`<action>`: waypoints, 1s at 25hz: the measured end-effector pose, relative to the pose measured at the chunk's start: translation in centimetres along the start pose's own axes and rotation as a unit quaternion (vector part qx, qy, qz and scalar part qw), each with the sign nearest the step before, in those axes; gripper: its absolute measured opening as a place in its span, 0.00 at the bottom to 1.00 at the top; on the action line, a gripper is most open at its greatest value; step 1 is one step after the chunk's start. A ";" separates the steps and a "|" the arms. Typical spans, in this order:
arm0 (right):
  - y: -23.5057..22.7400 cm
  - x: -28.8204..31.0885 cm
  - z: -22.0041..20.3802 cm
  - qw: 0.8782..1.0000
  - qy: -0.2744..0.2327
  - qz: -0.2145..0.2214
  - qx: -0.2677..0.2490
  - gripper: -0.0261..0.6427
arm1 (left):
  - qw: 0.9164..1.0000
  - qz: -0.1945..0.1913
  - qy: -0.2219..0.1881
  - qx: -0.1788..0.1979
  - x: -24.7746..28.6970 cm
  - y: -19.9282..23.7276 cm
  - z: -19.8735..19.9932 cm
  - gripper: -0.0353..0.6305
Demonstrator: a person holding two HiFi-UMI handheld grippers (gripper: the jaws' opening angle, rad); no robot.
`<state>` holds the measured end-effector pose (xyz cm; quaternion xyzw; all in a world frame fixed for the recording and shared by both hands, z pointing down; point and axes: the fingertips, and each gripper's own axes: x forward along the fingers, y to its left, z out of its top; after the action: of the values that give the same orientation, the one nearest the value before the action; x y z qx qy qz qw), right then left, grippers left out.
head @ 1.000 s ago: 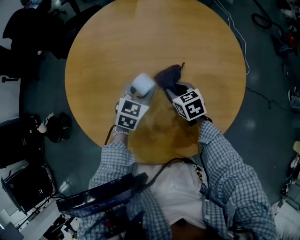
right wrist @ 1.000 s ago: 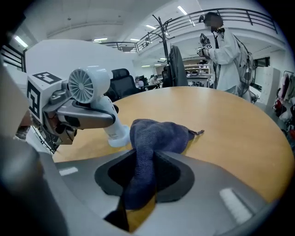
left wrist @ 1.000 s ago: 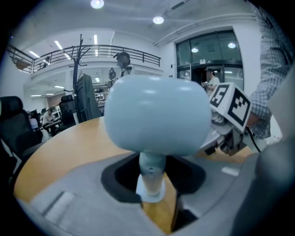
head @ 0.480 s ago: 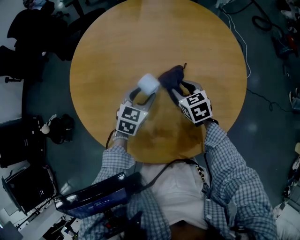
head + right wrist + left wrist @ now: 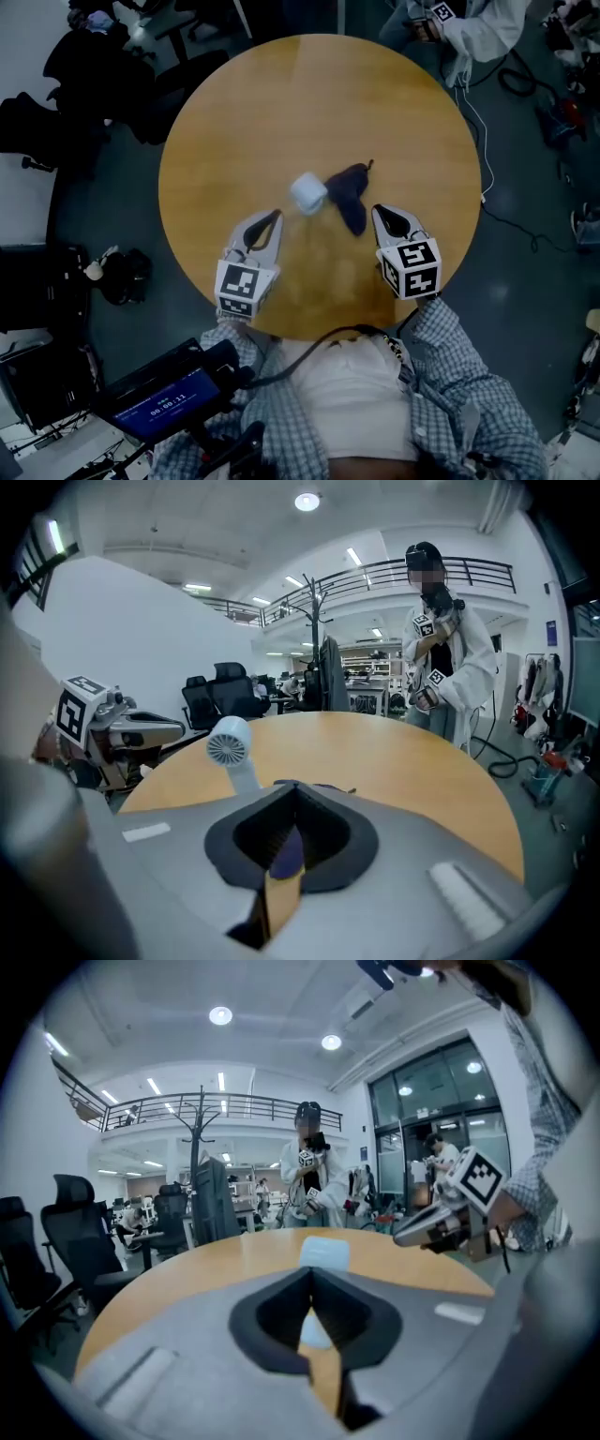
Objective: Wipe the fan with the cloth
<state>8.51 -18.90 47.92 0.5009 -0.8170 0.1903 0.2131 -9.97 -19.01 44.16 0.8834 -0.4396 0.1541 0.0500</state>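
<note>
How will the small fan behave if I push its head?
The fan has a wide head on a thin stem, so it probably tips easily. It looks like light plastic, so it may slide on the smooth table.

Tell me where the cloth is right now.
In the head view the dark cloth lies loose on the round table, just right of the white fan and ahead of the right tongs.
</note>
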 end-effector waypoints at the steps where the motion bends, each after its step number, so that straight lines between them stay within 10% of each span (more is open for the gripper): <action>1: 0.3 -0.5 0.1 1.000 -0.004 0.003 0.004 0.04 | 1.000 -0.002 -0.006 0.000 -0.5 -0.1 0.3 0.05; 25: 3.8 -1.4 1.7 0.996 -0.042 0.079 0.027 0.04 | 0.992 -0.012 -0.045 -0.119 -1.4 -2.7 0.6 0.05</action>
<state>5.41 -17.16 45.35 0.4476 -0.8570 0.2075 0.1491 -8.49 -16.47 43.33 0.8824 -0.4458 0.0602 0.1375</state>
